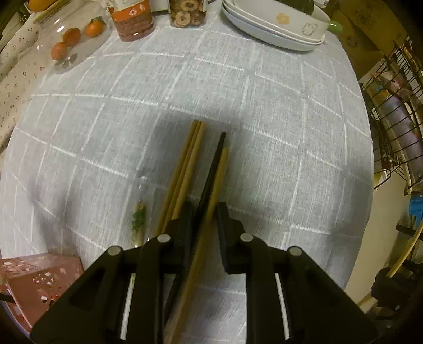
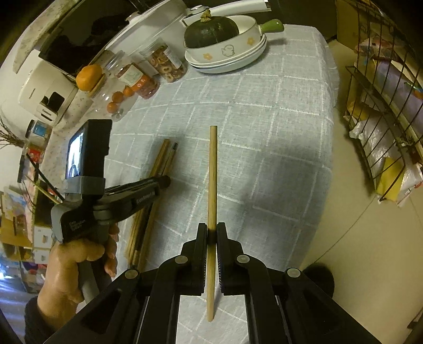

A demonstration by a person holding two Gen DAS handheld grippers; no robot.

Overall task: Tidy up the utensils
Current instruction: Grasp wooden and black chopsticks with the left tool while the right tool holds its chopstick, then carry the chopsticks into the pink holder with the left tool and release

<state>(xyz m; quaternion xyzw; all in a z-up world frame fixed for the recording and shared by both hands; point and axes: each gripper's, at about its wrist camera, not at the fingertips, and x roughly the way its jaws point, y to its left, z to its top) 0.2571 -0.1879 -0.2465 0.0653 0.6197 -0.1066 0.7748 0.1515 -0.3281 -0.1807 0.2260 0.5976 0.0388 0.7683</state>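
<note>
Several chopsticks lie in a loose bundle on the grey checked tablecloth. In the left wrist view, light wooden chopsticks (image 1: 185, 169) lie left of a black chopstick (image 1: 211, 174) and another wooden one (image 1: 215, 190). My left gripper (image 1: 203, 211) is open, its fingers straddling the black and the wooden chopstick. A wrapped pair with a green label (image 1: 138, 221) lies to the left. In the right wrist view my right gripper (image 2: 212, 230) is shut on a single wooden chopstick (image 2: 212, 172), held above the table. The left gripper (image 2: 164, 182) shows there over the bundle (image 2: 158, 169).
Stacked white dishes (image 1: 272, 29) with a dark squash (image 2: 211, 33) stand at the far edge. Jars (image 1: 132, 21) and small oranges (image 1: 71, 35) sit at the far left. A pink box (image 1: 39, 280) is at the near left. A wire rack (image 2: 383, 111) stands beyond the table's right edge.
</note>
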